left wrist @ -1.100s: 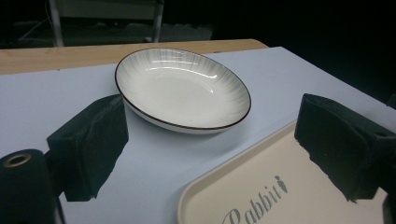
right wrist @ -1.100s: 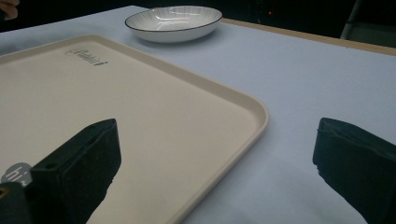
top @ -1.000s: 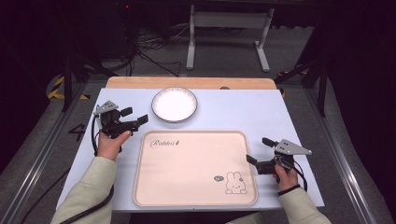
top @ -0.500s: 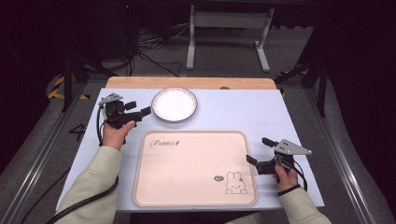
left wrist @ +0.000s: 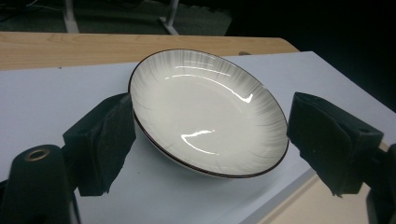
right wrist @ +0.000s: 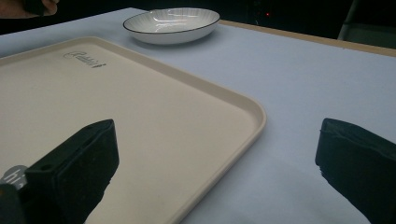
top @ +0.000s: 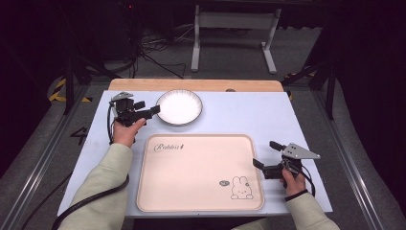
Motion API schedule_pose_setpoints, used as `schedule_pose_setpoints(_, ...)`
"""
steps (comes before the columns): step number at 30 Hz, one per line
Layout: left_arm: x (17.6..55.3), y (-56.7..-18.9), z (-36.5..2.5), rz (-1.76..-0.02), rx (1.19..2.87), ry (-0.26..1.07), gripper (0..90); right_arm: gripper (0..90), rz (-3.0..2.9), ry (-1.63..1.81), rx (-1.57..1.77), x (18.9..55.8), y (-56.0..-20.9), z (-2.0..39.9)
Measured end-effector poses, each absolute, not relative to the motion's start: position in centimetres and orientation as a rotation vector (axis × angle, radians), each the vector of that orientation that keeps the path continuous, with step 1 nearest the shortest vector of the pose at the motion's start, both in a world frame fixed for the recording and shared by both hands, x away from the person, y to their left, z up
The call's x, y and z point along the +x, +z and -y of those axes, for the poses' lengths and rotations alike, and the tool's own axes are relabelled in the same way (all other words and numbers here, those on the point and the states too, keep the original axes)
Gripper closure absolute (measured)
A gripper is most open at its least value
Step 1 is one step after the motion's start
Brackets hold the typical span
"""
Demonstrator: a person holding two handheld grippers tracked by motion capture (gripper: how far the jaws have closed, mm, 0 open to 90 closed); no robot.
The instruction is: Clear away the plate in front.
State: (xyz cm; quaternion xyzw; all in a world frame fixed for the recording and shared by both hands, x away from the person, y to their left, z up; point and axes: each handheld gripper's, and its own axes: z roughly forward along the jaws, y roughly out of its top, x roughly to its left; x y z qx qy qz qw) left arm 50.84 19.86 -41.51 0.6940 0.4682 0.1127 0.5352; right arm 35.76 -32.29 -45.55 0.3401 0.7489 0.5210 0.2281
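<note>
Left gripper point(top: 152, 111) has slid over to the white plate point(top: 179, 107), jaws spread and closing slightly around its rim, so a grab looks imminent; right gripper point(top: 264, 155) idles spread beside the tray point(top: 191, 191).

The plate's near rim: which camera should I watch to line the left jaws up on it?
Left gripper view: the plate sits large between the open jaws, its dark rim line sharp. The high view shows it whole but small; the right gripper view has it far off beyond the tray.
</note>
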Motion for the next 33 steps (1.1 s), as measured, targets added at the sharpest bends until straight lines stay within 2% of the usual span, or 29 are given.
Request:
schedule_pose_setpoints(18,53.6,-43.3,-19.2,-1.22,1.666,0.25,19.5,0.3,-2.061,1.437,0.93,35.7,-45.6,32.3)
schedule_pose_setpoints(23,54.4,-43.7,-19.1,-1.249,1.665,0.25,29.1,0.3,-2.062,1.437,0.929,35.7,-45.6,32.3)
schedule_pose_setpoints(30,55.4,-44.1,-18.5,-1.277,1.7,0.249,29.2,0.3,-2.065,1.437,0.928,35.7,-45.6,32.2)
schedule_pose_setpoints(33,55.7,-44.5,-18.8,-1.3,1.689,0.233,35.1,0.3,-2.067,1.434,0.927,35.7,-45.5,32.2)
